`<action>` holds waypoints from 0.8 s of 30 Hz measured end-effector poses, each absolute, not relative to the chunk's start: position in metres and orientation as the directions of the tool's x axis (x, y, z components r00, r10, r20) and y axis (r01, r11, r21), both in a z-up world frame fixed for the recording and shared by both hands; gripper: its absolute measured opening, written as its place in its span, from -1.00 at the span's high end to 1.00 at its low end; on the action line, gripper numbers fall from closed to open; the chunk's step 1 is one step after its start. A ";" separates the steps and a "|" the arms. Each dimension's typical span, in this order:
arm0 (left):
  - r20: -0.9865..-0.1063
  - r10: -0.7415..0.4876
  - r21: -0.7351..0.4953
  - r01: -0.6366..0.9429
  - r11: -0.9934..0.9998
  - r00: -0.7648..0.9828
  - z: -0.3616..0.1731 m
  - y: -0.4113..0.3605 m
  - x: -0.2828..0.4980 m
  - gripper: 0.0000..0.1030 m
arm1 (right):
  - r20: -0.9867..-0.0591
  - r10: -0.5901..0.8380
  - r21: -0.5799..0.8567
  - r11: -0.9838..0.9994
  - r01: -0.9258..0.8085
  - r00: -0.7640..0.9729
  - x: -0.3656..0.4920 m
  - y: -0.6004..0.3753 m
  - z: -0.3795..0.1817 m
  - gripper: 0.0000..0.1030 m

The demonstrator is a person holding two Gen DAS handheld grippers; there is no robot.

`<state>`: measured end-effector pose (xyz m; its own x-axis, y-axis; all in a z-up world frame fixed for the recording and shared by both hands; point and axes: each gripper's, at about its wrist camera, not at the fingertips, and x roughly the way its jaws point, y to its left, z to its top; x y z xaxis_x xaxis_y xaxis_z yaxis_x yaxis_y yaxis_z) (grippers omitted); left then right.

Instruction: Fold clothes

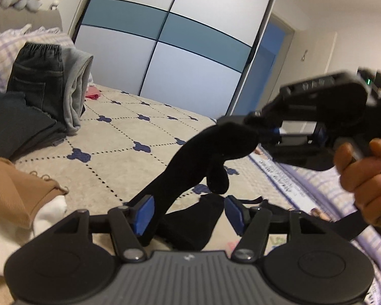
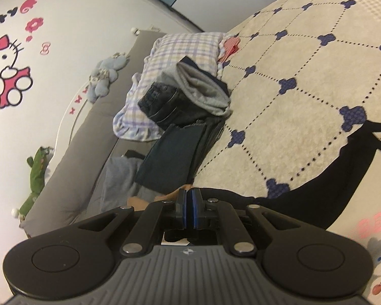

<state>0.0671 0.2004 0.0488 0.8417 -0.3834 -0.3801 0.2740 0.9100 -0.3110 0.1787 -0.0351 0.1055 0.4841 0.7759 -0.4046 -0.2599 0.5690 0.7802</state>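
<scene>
A black garment (image 1: pixel 198 162) rises off the beige bed cover (image 1: pixel 129 132), lifted by one end. My right gripper (image 1: pixel 266 133) is shut on that lifted end; in the right wrist view its blue pads (image 2: pixel 189 209) are pressed together and the black cloth (image 2: pixel 330 183) trails off to the right. My left gripper (image 1: pixel 189 212) is open, its blue pads either side of the lower part of the garment, not closed on it.
Folded dark jeans (image 1: pixel 38 81) and a grey garment (image 1: pixel 78 86) are stacked at the bed's far left by a checked pillow (image 2: pixel 183 48). A tan garment (image 1: pixel 15 193) and white cloth (image 1: pixel 50 213) lie near left. A wardrobe (image 1: pixel 180 43) stands behind.
</scene>
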 end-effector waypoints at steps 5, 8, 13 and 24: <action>-0.349 -0.337 -0.275 0.248 0.929 0.874 0.051 0.200 0.064 -0.20 | -0.384 0.808 0.800 0.533 -0.276 0.448 0.173 -0.024 0.109 0.90; -0.308 -0.318 -0.291 0.229 0.929 0.896 0.055 0.206 0.061 -0.12 | -0.368 0.826 0.812 0.509 -0.285 0.427 0.170 -0.017 0.111 0.90; -0.259 -0.297 -0.319 0.209 0.924 0.919 0.061 0.216 0.058 0.55 | -0.341 0.853 0.830 0.471 -0.301 0.394 0.166 -0.007 0.116 0.90; -0.251 -0.250 -0.330 0.160 0.930 0.935 0.064 0.225 0.057 0.78 | -0.343 0.851 0.823 0.476 -0.310 0.399 0.162 -0.004 0.118 0.87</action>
